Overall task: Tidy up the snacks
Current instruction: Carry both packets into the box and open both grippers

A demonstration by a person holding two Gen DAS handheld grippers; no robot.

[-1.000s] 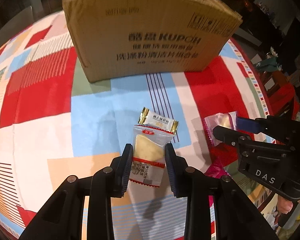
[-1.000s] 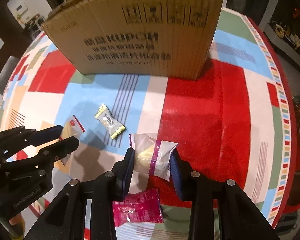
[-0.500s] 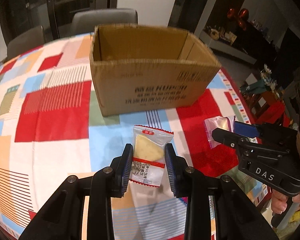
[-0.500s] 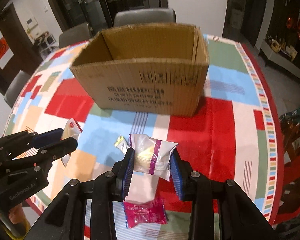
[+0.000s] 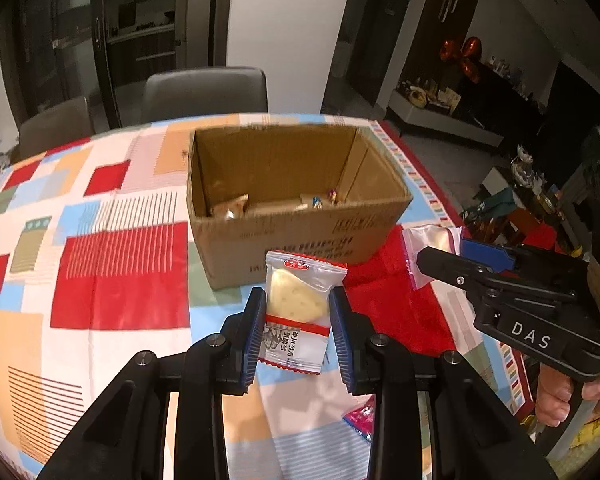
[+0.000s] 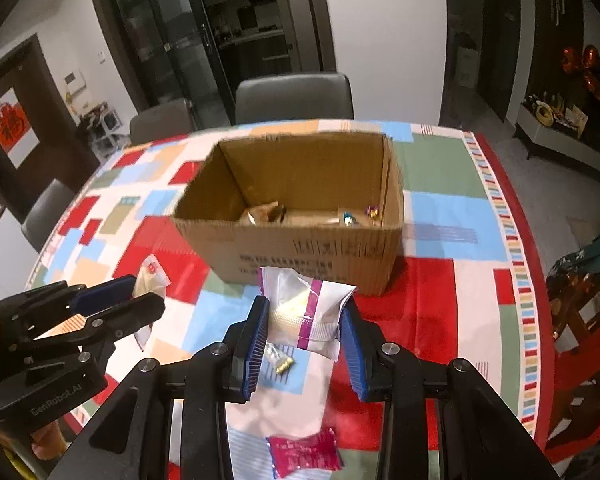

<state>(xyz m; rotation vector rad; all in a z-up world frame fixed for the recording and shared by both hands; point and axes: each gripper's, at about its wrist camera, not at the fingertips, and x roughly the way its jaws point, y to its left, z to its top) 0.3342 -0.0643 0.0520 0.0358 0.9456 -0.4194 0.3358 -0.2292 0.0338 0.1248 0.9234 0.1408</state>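
The left tool (image 5: 298,330) is clamped on a clear cracker packet (image 5: 298,312) with a red band, held upright above the surface (image 5: 120,276), which wears a patchwork cloth of red, blue, white and tan blocks. The right tool (image 6: 305,332) is clamped on a clear snack packet (image 6: 310,312) with a purple stripe, also lifted clear of the cloth. Both packets hang just in front of the open cardboard box (image 6: 300,252), on its near side and not over its opening. Inside the box a few small wrapped sweets (image 6: 350,218) and a tan wrapper (image 6: 264,214) lie on the bottom (the rest of the floor of the box is hidden behind the near wall). A gold-ended candy (image 6: 280,360) lies on the cloth under the right tool, and a pink packet (image 6: 304,450) lies nearer the camera. Grey chairs (image 6: 294,96) stand beyond the far edge of the surface.
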